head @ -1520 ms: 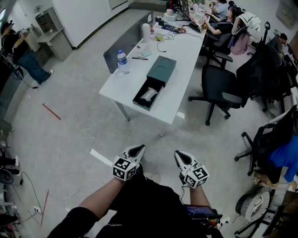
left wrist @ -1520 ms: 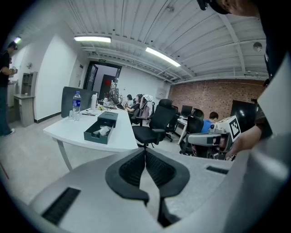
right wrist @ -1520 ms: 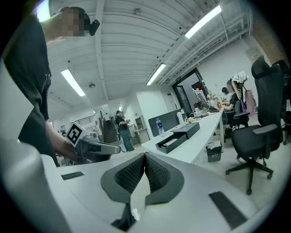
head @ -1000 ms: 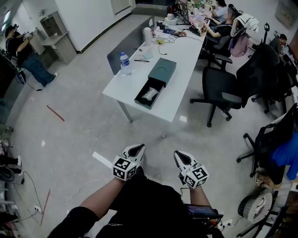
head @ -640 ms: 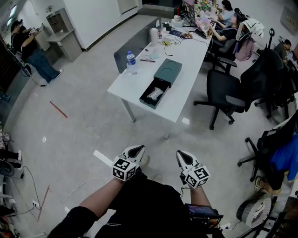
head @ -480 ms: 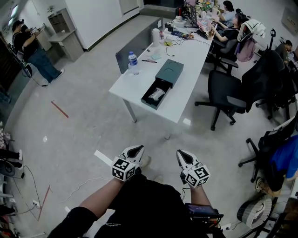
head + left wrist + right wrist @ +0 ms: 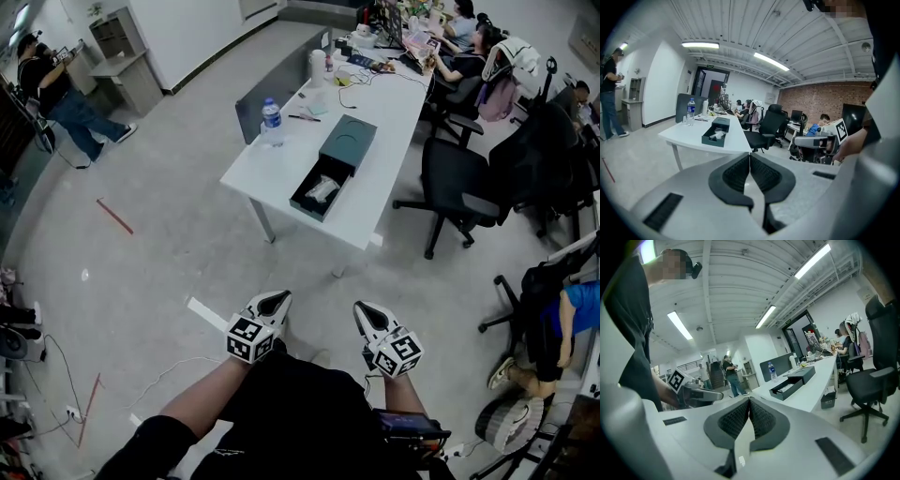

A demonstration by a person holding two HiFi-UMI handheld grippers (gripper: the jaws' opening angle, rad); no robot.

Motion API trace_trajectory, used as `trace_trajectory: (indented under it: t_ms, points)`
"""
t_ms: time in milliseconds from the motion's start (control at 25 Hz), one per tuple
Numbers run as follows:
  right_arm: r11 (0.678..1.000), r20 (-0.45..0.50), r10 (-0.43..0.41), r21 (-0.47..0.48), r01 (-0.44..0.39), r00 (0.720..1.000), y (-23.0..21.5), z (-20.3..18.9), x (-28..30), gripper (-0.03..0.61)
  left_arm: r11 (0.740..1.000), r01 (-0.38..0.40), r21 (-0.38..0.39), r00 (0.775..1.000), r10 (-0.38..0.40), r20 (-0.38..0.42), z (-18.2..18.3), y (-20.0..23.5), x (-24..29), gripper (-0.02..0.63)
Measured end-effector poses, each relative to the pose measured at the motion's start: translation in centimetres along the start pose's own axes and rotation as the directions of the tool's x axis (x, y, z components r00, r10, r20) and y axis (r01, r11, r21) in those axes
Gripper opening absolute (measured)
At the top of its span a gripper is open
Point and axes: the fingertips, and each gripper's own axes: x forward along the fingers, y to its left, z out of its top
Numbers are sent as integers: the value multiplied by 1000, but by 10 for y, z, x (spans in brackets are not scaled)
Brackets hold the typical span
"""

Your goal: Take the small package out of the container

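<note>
A dark green box (image 7: 322, 190) lies open on the white table (image 7: 281, 178), with its lid (image 7: 349, 141) beside it at the far end. Inside the box rests a small pale package (image 7: 322, 191). The box also shows in the left gripper view (image 7: 715, 135) and the right gripper view (image 7: 786, 387), far ahead. My left gripper (image 7: 274, 303) and right gripper (image 7: 367, 314) are held low near my body, well short of the table. Both have their jaws pressed together with nothing between them, left (image 7: 750, 159) and right (image 7: 749, 405).
A water bottle (image 7: 271, 123) stands at the table's left edge, with cups and cables at the far end. Black office chairs (image 7: 459, 178) line the table's right side. A person (image 7: 58, 98) stands far left; others sit at the far desks. Cables (image 7: 169, 370) trail on the floor.
The table and box have shifted slightly right and up in the head view as the view moves. Both grippers stay in the same place, shut.
</note>
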Motion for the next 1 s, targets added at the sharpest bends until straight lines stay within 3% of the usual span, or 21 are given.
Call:
trace_trajectory:
  t_ms: [640,1000]
  points:
    - [990,-11,-140,2,140,990,-7,17,83,26,997,83,-6,997,-83,-1,30,101,19,14]
    - [972,-4,-235,-3,235,972,-11,32,105,26,988,156,3,988,-156,3,49,131,29,14]
